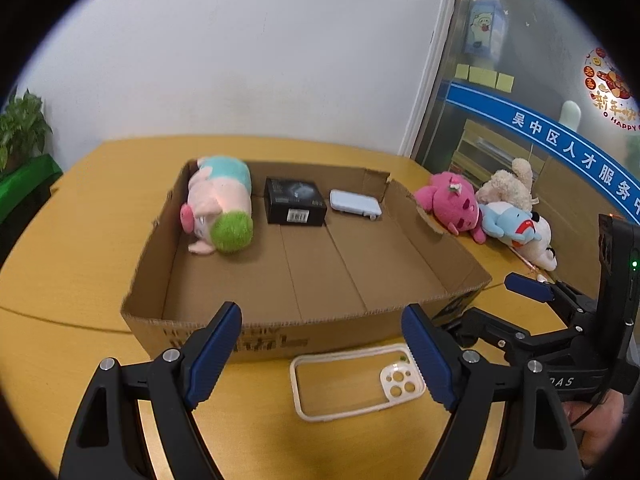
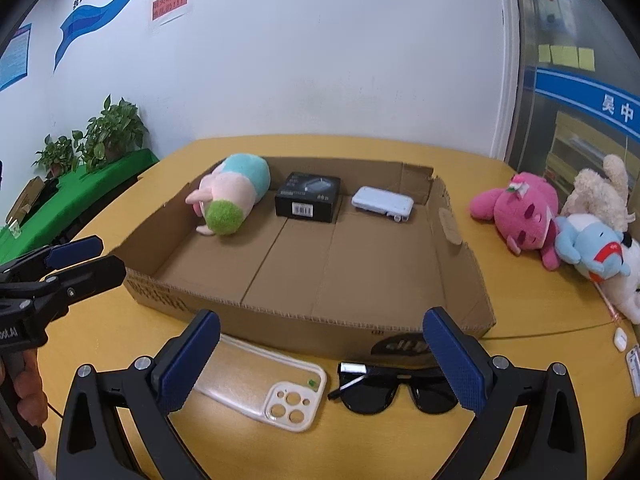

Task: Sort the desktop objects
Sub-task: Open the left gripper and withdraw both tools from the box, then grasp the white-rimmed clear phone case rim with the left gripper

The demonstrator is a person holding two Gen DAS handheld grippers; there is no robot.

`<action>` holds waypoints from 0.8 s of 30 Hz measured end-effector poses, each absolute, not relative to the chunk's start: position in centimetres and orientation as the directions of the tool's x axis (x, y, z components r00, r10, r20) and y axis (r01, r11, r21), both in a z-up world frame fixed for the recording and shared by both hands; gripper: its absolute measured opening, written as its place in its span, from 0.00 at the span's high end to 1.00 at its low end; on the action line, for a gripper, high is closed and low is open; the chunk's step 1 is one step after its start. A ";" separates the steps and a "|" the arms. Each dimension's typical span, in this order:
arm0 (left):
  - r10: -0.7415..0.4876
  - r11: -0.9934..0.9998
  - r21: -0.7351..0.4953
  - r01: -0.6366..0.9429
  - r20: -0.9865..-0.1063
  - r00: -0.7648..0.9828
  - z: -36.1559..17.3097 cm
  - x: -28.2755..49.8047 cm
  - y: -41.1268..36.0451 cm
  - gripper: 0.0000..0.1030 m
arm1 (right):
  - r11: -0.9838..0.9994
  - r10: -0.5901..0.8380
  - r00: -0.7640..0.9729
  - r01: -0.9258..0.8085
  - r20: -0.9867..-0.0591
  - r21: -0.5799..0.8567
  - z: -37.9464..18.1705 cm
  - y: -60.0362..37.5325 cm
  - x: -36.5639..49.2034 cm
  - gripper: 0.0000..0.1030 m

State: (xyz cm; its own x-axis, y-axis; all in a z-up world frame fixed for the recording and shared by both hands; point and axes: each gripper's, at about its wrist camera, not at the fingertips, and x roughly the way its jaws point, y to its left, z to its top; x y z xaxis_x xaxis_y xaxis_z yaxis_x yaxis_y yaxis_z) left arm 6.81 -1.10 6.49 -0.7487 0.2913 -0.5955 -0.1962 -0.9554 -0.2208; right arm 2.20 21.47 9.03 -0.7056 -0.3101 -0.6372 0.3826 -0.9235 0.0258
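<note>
A shallow cardboard tray (image 1: 224, 340) (image 2: 280, 320) on the yellow table holds a pink and green plush (image 1: 220, 204) (image 2: 232, 196), a black box (image 1: 294, 200) (image 2: 308, 196) and a pale blue power bank (image 1: 354, 202) (image 2: 382, 202). In front of the tray lie a clear phone case (image 1: 352, 384) (image 2: 264, 384) and black sunglasses (image 2: 392, 390). My left gripper (image 1: 320, 356) is open above the case. My right gripper (image 2: 320, 364) is open above the case and the sunglasses. Each gripper also shows in the other view, the right one (image 1: 532, 292) and the left one (image 2: 76, 256).
A pink plush (image 1: 452, 200) (image 2: 520, 212), a blue plush (image 1: 508, 222) (image 2: 592, 248) and a cream plush (image 1: 512, 186) (image 2: 600, 192) lie right of the tray. A small white item (image 2: 620, 338) lies at the table's right edge. Potted plants (image 2: 96, 136) stand at the left.
</note>
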 end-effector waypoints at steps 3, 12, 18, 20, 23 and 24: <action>0.297 -0.953 -0.240 -0.184 -0.629 -0.719 4.8 6.7 -1.6 0.22 | -0.920 -0.331 -0.666 0.386 -0.668 0.071 7.3 22.4 2.1 0.00; 0.375 -0.926 -0.331 -0.183 -0.738 -0.561 -1.6 4.4 -1.3 0.53 | -0.891 -0.402 -0.487 0.402 -0.775 0.209 1.1 23.7 1.5 0.18; 0.391 -0.920 -0.357 -0.162 -0.795 -0.464 -4.9 3.1 -0.6 0.70 | -0.873 -0.402 -0.373 0.430 -0.836 0.229 -2.7 21.6 1.1 0.48; 0.392 -0.919 -0.357 -0.167 -0.796 -0.461 -5.3 3.2 -0.5 0.73 | -0.874 -0.407 -0.386 0.429 -0.828 0.230 -2.8 21.5 1.2 0.51; 0.379 -0.925 -0.341 -0.166 -0.803 -0.459 -5.4 3.2 -0.4 0.82 | -0.879 -0.372 -0.402 0.442 -0.837 0.179 -3.0 20.8 1.1 0.67; 0.370 -0.929 -0.336 -0.158 -0.806 -0.463 -5.4 3.2 -0.5 0.85 | -0.875 -0.380 -0.398 0.447 -0.835 0.185 -3.0 20.7 1.0 0.70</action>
